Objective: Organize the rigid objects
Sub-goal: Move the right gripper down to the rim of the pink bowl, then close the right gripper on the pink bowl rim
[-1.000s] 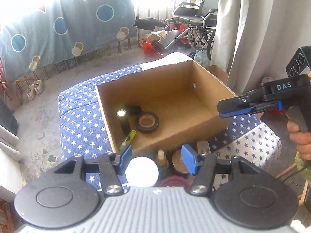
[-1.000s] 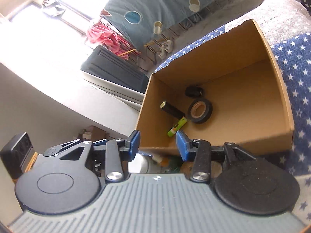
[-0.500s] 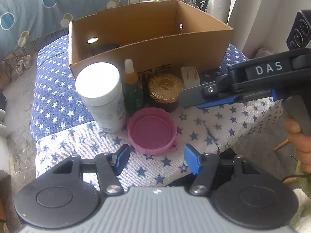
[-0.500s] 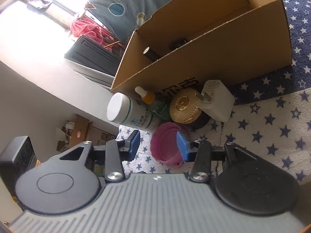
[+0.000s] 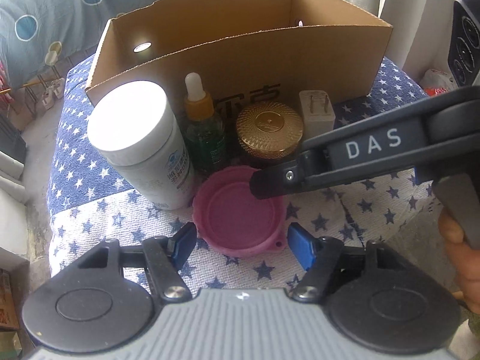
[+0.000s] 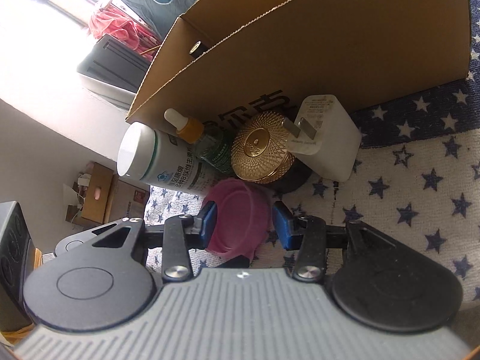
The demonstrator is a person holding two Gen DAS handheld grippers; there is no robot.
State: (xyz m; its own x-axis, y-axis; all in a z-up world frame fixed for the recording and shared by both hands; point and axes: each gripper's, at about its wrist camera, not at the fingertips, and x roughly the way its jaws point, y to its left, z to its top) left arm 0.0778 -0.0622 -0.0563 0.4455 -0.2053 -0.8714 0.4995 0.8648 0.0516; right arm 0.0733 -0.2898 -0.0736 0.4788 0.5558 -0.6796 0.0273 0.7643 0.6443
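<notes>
A pink lid (image 5: pixel 240 213) lies on the star-patterned cloth (image 5: pixel 90 210) in front of a cardboard box (image 5: pixel 270 57). Behind it stand a white pill bottle (image 5: pixel 144 144), a green dropper bottle (image 5: pixel 204 132), a gold-lidded jar (image 5: pixel 268 129) and a white charger plug (image 5: pixel 316 111). My left gripper (image 5: pixel 241 247) is open, its blue pads either side of the lid's near edge. My right gripper (image 6: pixel 243 222) is open around the lid (image 6: pixel 237 219) from the right; its arm shows in the left wrist view (image 5: pixel 360 156), over the lid's far right edge.
A dark cylinder (image 6: pixel 196 49) shows over the box's near wall. Beyond the cloth's left edge are bare floor and a patterned blue sheet (image 5: pixel 45 15). A curtain (image 5: pixel 420 15) hangs at the right. Cardboard boxes (image 6: pixel 96 195) sit low in the right wrist view.
Both grippers have dropped from above the box to the row of things in front of it and closed in on the pink lid. Both stay open.
</notes>
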